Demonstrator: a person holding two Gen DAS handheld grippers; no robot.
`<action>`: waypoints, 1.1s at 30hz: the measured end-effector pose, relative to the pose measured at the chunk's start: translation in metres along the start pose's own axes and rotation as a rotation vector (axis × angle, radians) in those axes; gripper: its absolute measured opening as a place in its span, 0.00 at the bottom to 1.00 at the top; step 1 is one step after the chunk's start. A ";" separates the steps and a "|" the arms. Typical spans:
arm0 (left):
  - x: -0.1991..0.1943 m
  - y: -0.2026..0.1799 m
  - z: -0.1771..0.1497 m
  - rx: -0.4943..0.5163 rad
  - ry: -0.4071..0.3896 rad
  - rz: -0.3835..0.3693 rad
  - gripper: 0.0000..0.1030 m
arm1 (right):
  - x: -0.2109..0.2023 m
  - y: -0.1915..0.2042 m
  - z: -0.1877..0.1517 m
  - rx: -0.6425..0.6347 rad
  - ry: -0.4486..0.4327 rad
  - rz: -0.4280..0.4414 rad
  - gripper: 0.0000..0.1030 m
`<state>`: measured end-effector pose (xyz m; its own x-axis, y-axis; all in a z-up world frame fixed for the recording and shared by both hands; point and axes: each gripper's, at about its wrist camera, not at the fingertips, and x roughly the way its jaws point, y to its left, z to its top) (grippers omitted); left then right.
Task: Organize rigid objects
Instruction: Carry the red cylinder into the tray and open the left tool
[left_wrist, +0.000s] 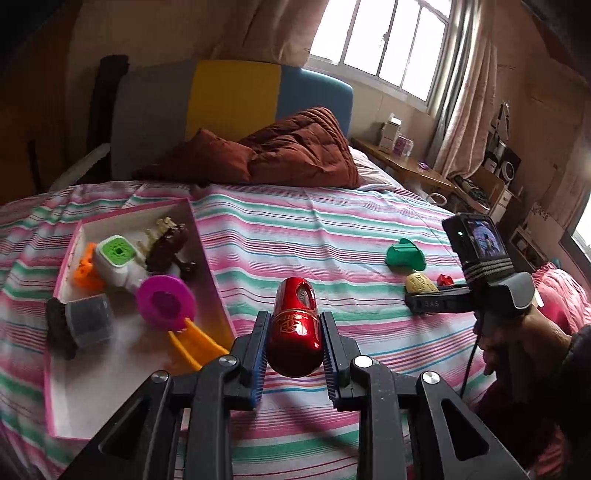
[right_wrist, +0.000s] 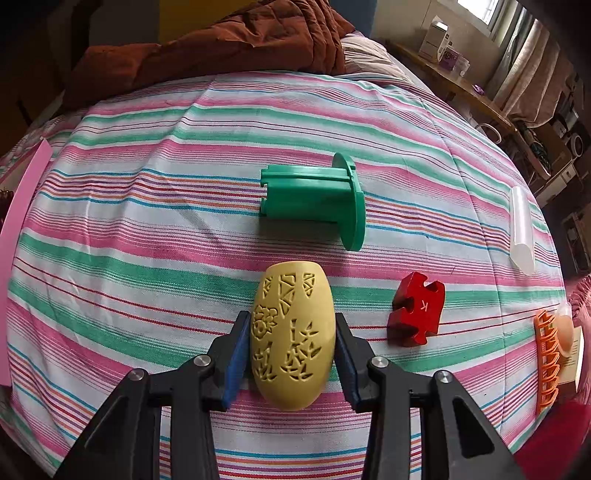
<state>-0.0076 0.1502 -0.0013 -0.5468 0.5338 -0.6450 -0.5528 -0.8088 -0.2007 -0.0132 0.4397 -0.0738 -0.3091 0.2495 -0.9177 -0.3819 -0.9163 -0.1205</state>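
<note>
My left gripper (left_wrist: 294, 323) is shut on a shiny red capsule-shaped object (left_wrist: 294, 328) and holds it above the striped bedspread, just right of the pink box (left_wrist: 210, 266). The box holds several toys, among them a magenta disc (left_wrist: 165, 302) and a white piece with a green top (left_wrist: 117, 258). My right gripper (right_wrist: 291, 334) has its pads against both sides of a yellow carved egg (right_wrist: 291, 339) that lies on the bedspread. A green flanged spool (right_wrist: 317, 201) lies beyond it and a red puzzle piece (right_wrist: 416, 310) to its right. The right gripper also shows in the left wrist view (left_wrist: 424, 301).
A clear tube (right_wrist: 521, 229) and an orange hair claw (right_wrist: 550, 365) lie at the bed's right edge. A brown quilt (left_wrist: 295, 151) is piled at the headboard. A wooden bedside table (left_wrist: 402, 162) with boxes stands to the right under the window.
</note>
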 end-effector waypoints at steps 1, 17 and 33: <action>-0.002 0.009 0.000 -0.016 -0.002 0.023 0.25 | -0.001 0.001 -0.001 -0.003 -0.002 -0.002 0.41; 0.005 0.106 -0.024 -0.239 0.076 0.266 0.26 | 0.003 0.001 -0.002 -0.013 -0.008 -0.010 0.41; 0.026 0.132 -0.009 -0.261 0.108 0.320 0.30 | 0.002 -0.008 -0.006 -0.022 -0.010 -0.016 0.41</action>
<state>-0.0893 0.0550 -0.0517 -0.5879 0.2281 -0.7761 -0.1809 -0.9722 -0.1488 -0.0057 0.4454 -0.0774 -0.3116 0.2672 -0.9119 -0.3675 -0.9189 -0.1437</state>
